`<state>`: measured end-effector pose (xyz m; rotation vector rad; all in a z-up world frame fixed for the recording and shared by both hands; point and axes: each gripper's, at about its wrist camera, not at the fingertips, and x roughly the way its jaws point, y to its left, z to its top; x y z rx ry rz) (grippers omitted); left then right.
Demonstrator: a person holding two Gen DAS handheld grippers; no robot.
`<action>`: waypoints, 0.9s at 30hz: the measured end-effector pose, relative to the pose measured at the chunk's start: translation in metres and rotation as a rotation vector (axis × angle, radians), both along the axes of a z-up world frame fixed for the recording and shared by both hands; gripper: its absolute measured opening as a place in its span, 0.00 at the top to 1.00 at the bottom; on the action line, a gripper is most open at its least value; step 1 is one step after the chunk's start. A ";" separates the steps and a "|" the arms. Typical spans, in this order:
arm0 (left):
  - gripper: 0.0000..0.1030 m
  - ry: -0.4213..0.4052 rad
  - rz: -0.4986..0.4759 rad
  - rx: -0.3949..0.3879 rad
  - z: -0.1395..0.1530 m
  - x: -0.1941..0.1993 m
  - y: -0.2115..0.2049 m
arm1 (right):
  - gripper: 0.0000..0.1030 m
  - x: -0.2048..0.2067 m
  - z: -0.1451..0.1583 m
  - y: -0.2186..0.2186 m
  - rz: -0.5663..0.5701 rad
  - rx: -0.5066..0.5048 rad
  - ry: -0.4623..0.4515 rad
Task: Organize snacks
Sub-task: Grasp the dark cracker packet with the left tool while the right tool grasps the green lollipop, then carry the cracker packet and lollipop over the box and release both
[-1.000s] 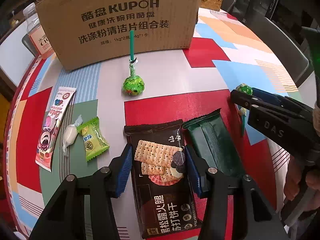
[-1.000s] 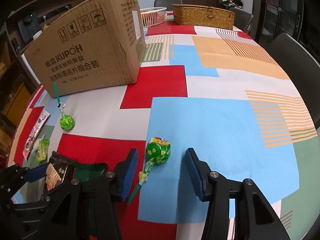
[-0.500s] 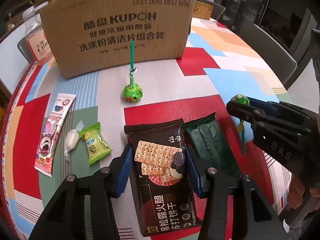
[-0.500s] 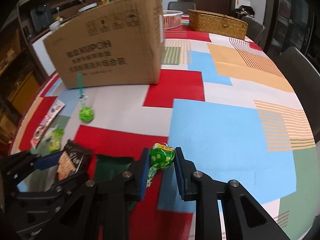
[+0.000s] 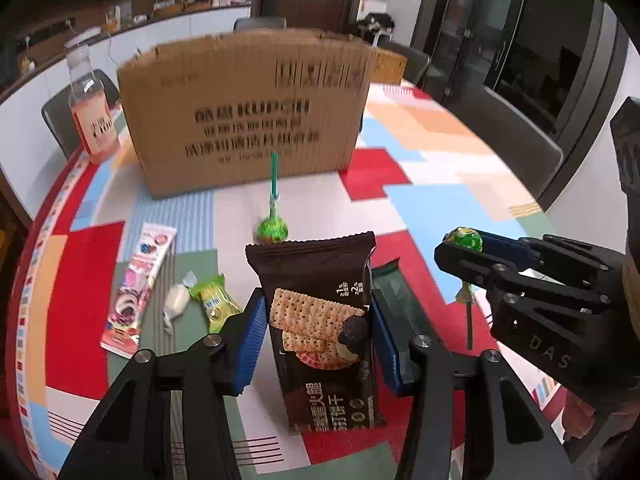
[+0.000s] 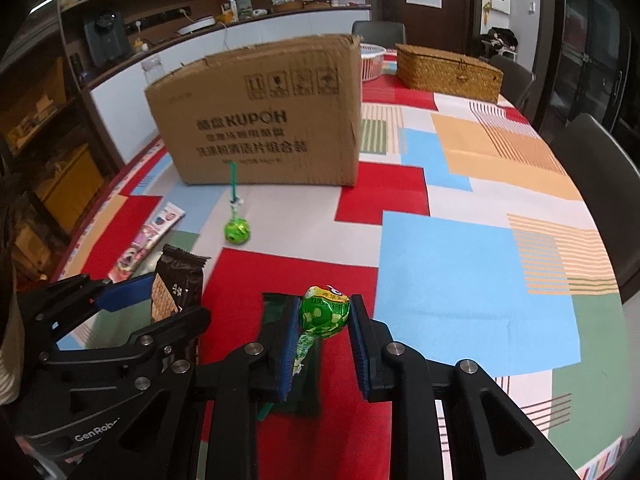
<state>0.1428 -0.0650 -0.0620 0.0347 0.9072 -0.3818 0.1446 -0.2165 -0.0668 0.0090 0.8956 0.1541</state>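
My left gripper [image 5: 316,332] is clamped on the dark brown cracker packet [image 5: 320,320], its blue pads pressed against both long edges, and the packet hangs clear of the patchwork tablecloth [image 6: 460,272]. My right gripper [image 6: 324,320] is closed tight on the round head of a green lollipop [image 6: 325,312], whose stick trails down between the fingers.

Ahead of both grippers stands the big cardboard box [image 6: 272,120], walling off the far side; from the left wrist view its lettering is blurred. Between the box and my left gripper lies a second green lollipop [image 5: 273,232], stick pointing toward the box, directly in front of the held packet. Just under and to the right of my left gripper a dark green packet [image 5: 396,292] lies flat on the cloth, partly hidden by the fingers. To the left of that gripper sit a small green-wrapped sweet [image 5: 214,304], a white sweet [image 5: 176,304] touching it, and further left a long pink-and-white packet [image 5: 136,292]. A bottle of pink drink [image 5: 94,116] stands at the box's left end, near the table's curved rim.

To the right of my right gripper the cloth is bare across the blue and striped patches out to the table edge, where dark chairs [image 6: 600,160] stand. Beyond the box are a wicker basket [image 6: 448,72] and a white basket [image 6: 372,62].
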 end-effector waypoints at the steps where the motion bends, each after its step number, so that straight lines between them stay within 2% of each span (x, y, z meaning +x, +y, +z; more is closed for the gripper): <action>1: 0.53 -0.007 -0.001 -0.005 0.003 -0.001 0.001 | 0.75 -0.002 0.005 0.002 0.003 -0.002 -0.014; 13: 0.56 -0.117 0.006 -0.066 0.045 -0.007 0.015 | 0.75 -0.006 0.045 0.014 0.030 0.005 -0.129; 27: 0.56 -0.268 0.052 -0.071 0.091 0.008 0.035 | 0.75 0.014 0.080 0.028 0.063 0.027 -0.237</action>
